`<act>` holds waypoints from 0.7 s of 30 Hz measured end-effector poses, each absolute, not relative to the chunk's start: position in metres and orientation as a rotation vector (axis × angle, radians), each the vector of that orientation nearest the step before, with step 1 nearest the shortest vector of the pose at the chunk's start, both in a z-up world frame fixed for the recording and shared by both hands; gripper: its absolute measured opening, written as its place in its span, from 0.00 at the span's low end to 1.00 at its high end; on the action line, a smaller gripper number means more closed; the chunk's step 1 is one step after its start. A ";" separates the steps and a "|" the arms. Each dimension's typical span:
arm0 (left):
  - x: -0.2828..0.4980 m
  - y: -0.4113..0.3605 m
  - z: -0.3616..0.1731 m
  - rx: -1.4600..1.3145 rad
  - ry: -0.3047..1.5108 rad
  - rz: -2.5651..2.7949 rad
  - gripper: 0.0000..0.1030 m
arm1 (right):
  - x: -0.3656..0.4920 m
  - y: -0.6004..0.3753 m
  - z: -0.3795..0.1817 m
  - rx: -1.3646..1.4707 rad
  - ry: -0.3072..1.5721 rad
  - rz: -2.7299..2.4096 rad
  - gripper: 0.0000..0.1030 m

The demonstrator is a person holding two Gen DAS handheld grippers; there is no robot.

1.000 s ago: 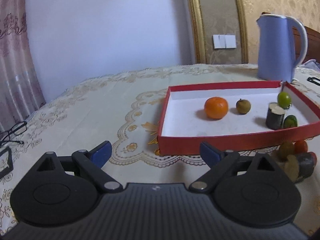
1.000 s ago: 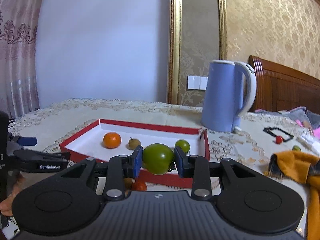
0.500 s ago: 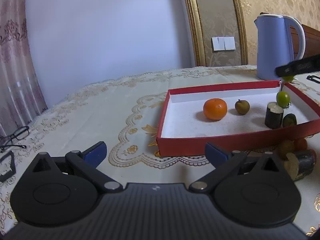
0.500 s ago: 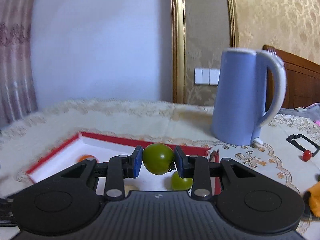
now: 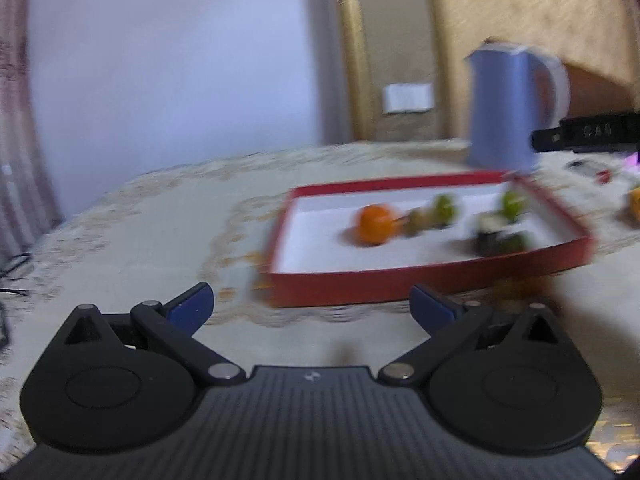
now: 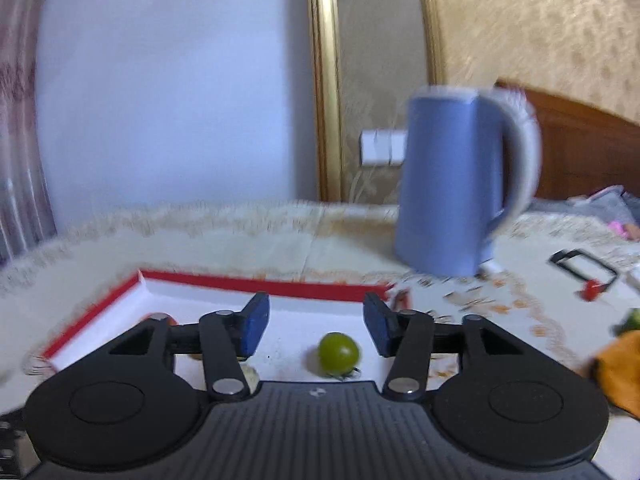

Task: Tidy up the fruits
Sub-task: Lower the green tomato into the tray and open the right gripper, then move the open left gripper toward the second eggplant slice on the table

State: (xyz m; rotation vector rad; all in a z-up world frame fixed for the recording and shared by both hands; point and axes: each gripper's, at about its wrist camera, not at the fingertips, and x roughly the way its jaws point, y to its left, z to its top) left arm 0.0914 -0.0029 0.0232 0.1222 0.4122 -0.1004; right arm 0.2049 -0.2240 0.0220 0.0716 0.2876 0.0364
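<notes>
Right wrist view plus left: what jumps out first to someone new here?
The tall blue kettle at the back of the table, right of centre, dominates. Next is the red tray with its white floor, where a green tomato lies below the right gripper, which is open. From the left wrist view, the tangerine is the brightest spot in the tray, and the left gripper is open and empty.

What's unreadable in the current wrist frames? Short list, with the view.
- Left wrist: motion blur smears the small fruits beside the round orange fruit in the red-rimmed white tray; their count and type are unclear.
- Left wrist: white lettering on the black bar at the right edge is unreadable.
- Right wrist: the open right gripper hides the tray's near part; only the round green fruit shows whole.
</notes>
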 end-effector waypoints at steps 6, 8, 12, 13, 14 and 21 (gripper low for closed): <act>0.073 -0.062 0.028 0.178 0.394 -0.181 1.00 | 0.124 -0.239 0.006 0.089 0.131 -0.108 0.78; 0.072 -0.077 0.024 0.199 0.398 -0.192 1.00 | 0.110 -0.245 -0.002 0.128 0.123 -0.109 0.78; 0.076 -0.094 0.014 0.238 0.445 -0.176 1.00 | 0.099 -0.252 -0.012 0.144 0.140 -0.087 0.78; 0.077 -0.095 0.012 0.244 0.449 -0.167 1.00 | 0.098 -0.251 -0.013 0.138 0.142 -0.081 0.78; 0.080 -0.096 0.011 0.251 0.459 -0.169 1.00 | 0.097 -0.251 -0.014 0.135 0.142 -0.071 0.78; 0.087 -0.090 0.009 0.241 0.476 -0.186 1.00 | 0.096 -0.249 -0.020 0.157 0.149 -0.048 0.79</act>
